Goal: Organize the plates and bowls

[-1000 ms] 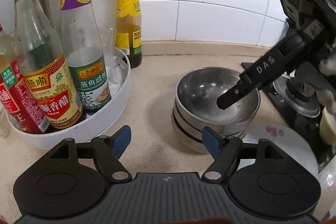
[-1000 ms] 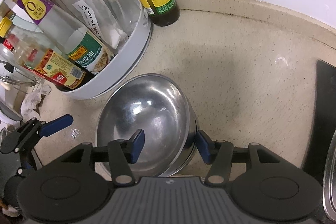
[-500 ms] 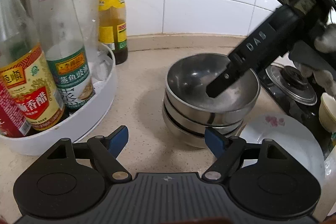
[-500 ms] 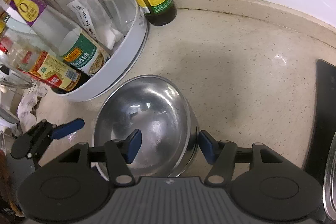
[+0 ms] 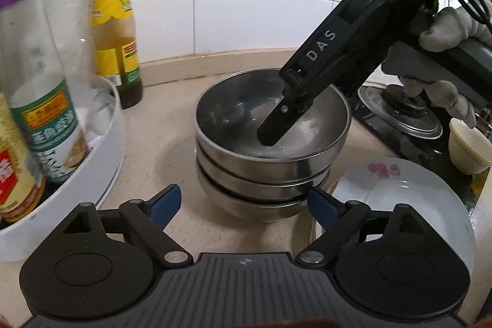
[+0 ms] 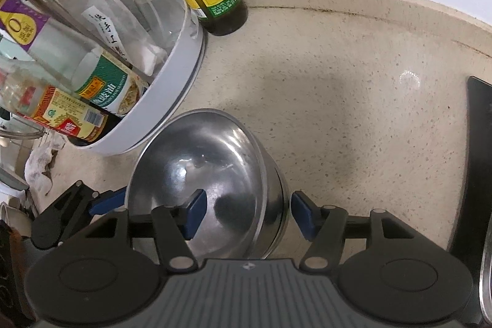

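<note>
A stack of three steel bowls (image 5: 270, 162) stands on the beige counter. My left gripper (image 5: 243, 203) is open, its blue pads either side of the lowest bowl, not touching. My right gripper (image 6: 247, 212) is open and straddles the right rim of the top bowl (image 6: 203, 171), one finger inside it, one outside. In the left wrist view its black finger (image 5: 276, 125) reaches down into the top bowl. A white plate with pink flowers (image 5: 399, 205) lies right of the stack.
A white round tray (image 5: 92, 162) with several sauce bottles stands left of the bowls. A green-labelled bottle (image 5: 117, 29) stands by the tiled wall. A black stove with a burner (image 5: 406, 116) and a cream cup (image 5: 467, 149) are at the right.
My left gripper has moved closer to the bowl stack, which now sits between its pads. My right gripper has dipped lower, its finger deeper in the top bowl.
</note>
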The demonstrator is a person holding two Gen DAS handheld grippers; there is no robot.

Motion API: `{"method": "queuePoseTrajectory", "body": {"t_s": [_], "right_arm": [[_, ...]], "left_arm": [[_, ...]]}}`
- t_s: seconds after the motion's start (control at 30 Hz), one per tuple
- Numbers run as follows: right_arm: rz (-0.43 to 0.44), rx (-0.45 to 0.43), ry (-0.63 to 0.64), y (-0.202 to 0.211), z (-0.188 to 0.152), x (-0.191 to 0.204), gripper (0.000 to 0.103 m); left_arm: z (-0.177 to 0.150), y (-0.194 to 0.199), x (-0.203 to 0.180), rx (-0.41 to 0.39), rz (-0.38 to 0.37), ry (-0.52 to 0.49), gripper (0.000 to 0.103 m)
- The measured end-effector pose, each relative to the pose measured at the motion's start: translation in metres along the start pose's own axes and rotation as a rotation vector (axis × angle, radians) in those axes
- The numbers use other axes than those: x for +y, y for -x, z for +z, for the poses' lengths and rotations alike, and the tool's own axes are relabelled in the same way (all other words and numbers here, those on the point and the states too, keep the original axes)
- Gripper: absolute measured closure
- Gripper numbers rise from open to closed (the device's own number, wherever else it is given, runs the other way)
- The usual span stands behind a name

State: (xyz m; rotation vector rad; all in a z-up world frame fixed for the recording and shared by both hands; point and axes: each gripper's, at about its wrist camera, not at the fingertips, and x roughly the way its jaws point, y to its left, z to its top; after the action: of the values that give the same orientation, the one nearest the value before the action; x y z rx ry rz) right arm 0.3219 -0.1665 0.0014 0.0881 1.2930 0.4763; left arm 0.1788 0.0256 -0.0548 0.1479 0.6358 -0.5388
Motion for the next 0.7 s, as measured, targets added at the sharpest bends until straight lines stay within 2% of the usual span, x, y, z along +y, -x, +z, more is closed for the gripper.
{"method": "queuePoseTrajectory", "body": {"t_s": [0.13, 0.3, 0.47, 0.7], "right_arm": [[0.004, 0.002, -0.016, -0.003, 0.004, -0.005, 0.044], [0.015, 0.011, -0.034, -0.008, 0.006, -0.01, 0.044], [0.04, 0.019, -0.047, -0.013, 0.009, -0.012, 0.042], [0.056, 0.017, -0.076, -0.014, 0.012, -0.017, 0.042]], "left_arm": [[0.003, -0.004, 0.007, -0.014, -0.061, 0.034, 0.01], [-0.002, 0.003, 0.02, -0.058, -0.102, 0.032, 0.01], [-0.009, -0.004, 0.033, -0.058, -0.142, 0.044, 0.01], [-0.001, -0.02, 0.023, -0.075, -0.194, -0.015, 0.009]]}}
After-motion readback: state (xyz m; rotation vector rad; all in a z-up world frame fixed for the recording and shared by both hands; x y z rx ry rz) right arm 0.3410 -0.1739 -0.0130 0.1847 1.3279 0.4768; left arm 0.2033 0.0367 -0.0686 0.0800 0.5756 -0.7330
